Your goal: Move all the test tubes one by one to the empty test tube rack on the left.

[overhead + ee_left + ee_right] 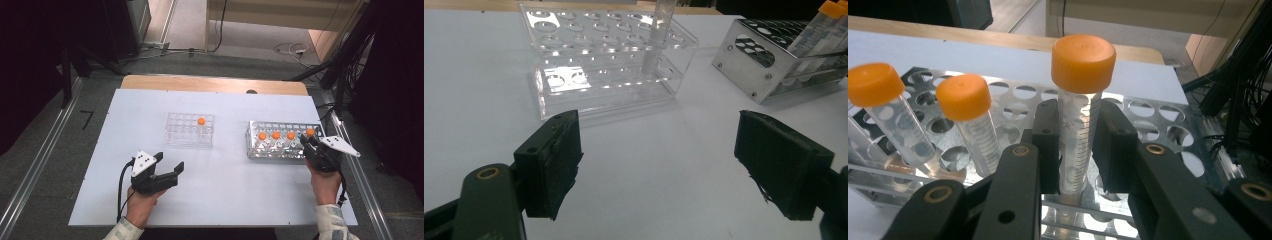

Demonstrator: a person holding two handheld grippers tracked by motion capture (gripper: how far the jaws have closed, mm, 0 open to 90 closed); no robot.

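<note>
Right gripper (1078,150), lower centre of its own view: jaws clenched on the clear body of an orange-capped tube (1079,105), which stands upright in the metal rack (1158,117); in the high view this is the rightmost tube, at right of frame. Two more capped tubes (965,115) lean at left. Left gripper (169,165), lower left of the high view: released, jaws wide apart above the white table (225,190). Farther up, centre frame: a clear rack (190,129) holding one capped tube.
</note>
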